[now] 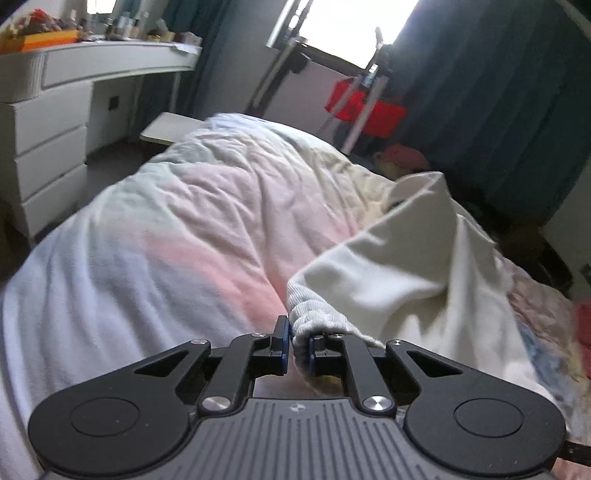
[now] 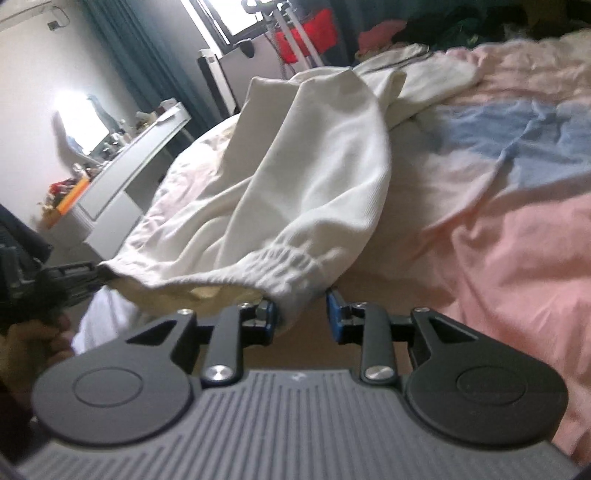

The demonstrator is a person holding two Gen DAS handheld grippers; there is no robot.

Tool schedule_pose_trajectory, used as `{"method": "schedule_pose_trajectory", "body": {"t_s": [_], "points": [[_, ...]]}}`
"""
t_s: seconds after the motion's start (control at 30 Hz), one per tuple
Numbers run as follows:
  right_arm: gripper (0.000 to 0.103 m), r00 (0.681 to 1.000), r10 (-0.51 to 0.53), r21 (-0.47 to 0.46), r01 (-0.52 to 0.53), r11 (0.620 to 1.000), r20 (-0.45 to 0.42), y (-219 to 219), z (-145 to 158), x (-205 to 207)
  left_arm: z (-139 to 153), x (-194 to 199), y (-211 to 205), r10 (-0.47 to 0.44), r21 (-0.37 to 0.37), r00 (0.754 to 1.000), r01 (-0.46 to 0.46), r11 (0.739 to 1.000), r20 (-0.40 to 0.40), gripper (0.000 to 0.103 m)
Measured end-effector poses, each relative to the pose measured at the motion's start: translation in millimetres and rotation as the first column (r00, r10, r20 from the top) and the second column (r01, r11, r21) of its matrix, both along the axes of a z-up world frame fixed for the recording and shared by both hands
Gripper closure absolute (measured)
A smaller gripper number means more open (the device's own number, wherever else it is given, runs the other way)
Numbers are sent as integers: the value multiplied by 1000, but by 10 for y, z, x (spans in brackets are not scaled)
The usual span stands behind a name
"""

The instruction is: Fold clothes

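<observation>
A cream-white garment with a ribbed elastic hem (image 1: 388, 273) lies raised over a bed with a pastel quilt (image 1: 177, 236). My left gripper (image 1: 297, 341) is shut on the ribbed hem at its corner. In the right wrist view the same garment (image 2: 306, 177) stretches from the left gripper (image 2: 74, 277), at the far left, across to my right gripper (image 2: 301, 312). The right gripper's jaws stand apart, with the hem's other end between them and against the left finger; no firm pinch shows.
A white dresser with drawers and a cluttered top (image 1: 48, 122) stands left of the bed. A red bag on a metal stand (image 1: 365, 107) and dark teal curtains (image 1: 498, 92) are behind. Other clothes lie piled at the bed's far end (image 2: 443, 22).
</observation>
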State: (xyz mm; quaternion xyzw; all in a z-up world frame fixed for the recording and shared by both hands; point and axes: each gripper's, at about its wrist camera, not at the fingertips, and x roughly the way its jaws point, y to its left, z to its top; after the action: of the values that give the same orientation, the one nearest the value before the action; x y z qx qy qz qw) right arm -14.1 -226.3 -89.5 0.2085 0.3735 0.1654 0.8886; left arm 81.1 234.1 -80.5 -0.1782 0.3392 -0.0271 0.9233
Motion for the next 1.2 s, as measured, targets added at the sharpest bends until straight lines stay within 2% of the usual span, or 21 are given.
{"method": "schedule_pose_trajectory", "body": {"t_s": [0.07,0.1,0.13,0.2,0.23,0.3,0.4,0.47,0.57,0.67,0.73,0.83,0.87,0.97,1.03,1.13,1.2], "points": [[58,1000,12,70,-11,998,-23,-66,-13,-12,4,-78,32,-32,-8,999,31,999,-8,91],[40,1000,13,98,-11,995,-19,-90,3,-30,7,-114,44,-39,-24,999,38,999,-17,91],[27,1000,14,125,-12,992,-15,-115,18,-47,26,-159,51,-36,-40,999,35,999,-19,90],[18,999,8,130,-12,991,38,-97,92,-86,67,-249,61,-32,-66,999,30,997,-22,82],[19,998,4,124,-12,992,65,-78,125,-90,96,-297,45,-33,-59,999,32,998,-11,77],[19,994,-3,118,-10,993,113,-53,180,-92,154,-392,13,-35,-45,999,35,998,10,52],[19,987,-50,115,32,993,153,-92,201,-59,204,-479,-30,-15,-34,999,16,999,28,35],[18,983,-94,85,81,993,157,-100,175,0,223,-500,-58,0,-41,999,2,999,39,30],[18,985,-103,66,94,993,140,-70,114,123,245,-483,-87,7,-40,998,-4,999,58,24],[20,995,-102,67,100,993,24,-47,-74,221,287,-466,-100,56,51,996,-60,997,77,20],[20,993,-100,69,104,992,-61,-32,-207,285,279,-427,-44,83,57,994,-87,995,67,19],[20,978,-95,71,110,991,-187,-9,-408,381,226,-327,76,124,29,992,-124,992,23,19],[20,974,-95,87,115,990,-204,-23,-427,379,202,-282,108,130,17,991,-130,991,9,18],[20,976,-104,128,130,983,-193,-75,-384,337,110,-150,173,131,-25,991,-132,991,-24,10],[19,975,-116,181,150,972,-187,-133,-380,306,39,-69,199,124,-64,991,-127,990,-41,10],[19,971,-131,311,190,931,-201,-240,-419,289,-69,52,238,113,-122,991,-121,985,-67,10],[18,968,-136,360,205,910,-209,-276,-449,290,-140,133,264,105,-161,991,-117,980,-84,10]]}}
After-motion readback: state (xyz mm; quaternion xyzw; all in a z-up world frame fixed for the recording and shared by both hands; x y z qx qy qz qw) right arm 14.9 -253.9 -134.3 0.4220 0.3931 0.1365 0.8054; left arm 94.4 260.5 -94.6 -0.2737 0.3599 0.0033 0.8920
